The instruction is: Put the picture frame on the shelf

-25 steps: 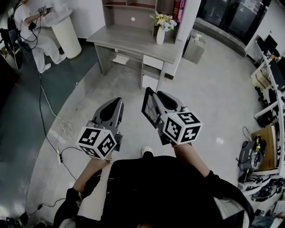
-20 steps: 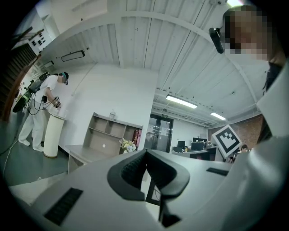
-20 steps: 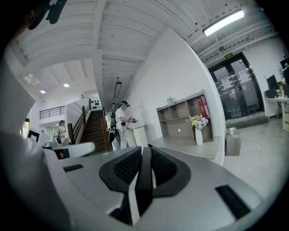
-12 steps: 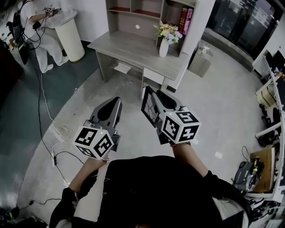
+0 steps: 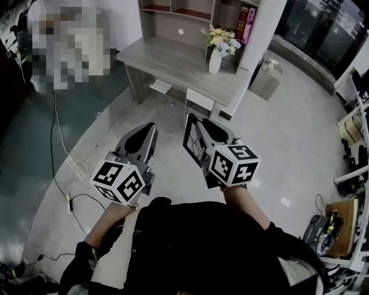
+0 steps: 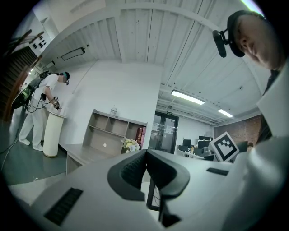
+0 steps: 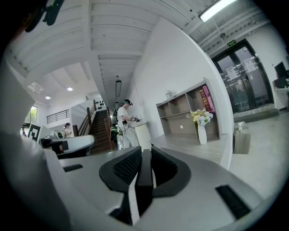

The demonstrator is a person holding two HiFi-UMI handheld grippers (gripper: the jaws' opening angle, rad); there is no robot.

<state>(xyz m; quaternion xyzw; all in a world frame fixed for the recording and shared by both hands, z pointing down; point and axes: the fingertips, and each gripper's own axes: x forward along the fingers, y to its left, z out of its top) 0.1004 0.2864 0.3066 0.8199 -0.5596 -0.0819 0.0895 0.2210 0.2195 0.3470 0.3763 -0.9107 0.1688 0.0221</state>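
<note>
The picture frame (image 5: 194, 143) is a dark, thin panel standing on edge in my right gripper (image 5: 202, 123), which is shut on it. In the right gripper view the frame (image 7: 143, 173) shows edge-on between the two black pads. My left gripper (image 5: 148, 129) is held beside it, to the left, shut with nothing between its pads (image 6: 135, 169). Both are held above the grey floor, short of the wooden desk (image 5: 167, 60). The shelf unit (image 5: 190, 12) with open compartments stands on the back of that desk, and it also shows as the shelf (image 7: 183, 113) in the right gripper view.
A white vase of flowers (image 5: 216, 55) stands on the desk's right end, with books (image 5: 247, 20) in the shelf beside it. A white drawer unit (image 5: 199, 101) sits under the desk, a grey box (image 5: 266, 80) to its right. Cables (image 5: 72, 170) lie on the floor at the left.
The desk and shelf have slid lower and nearer in the head view. My left gripper has drifted slightly down and left. The right gripper keeps its hold on the frame.
</note>
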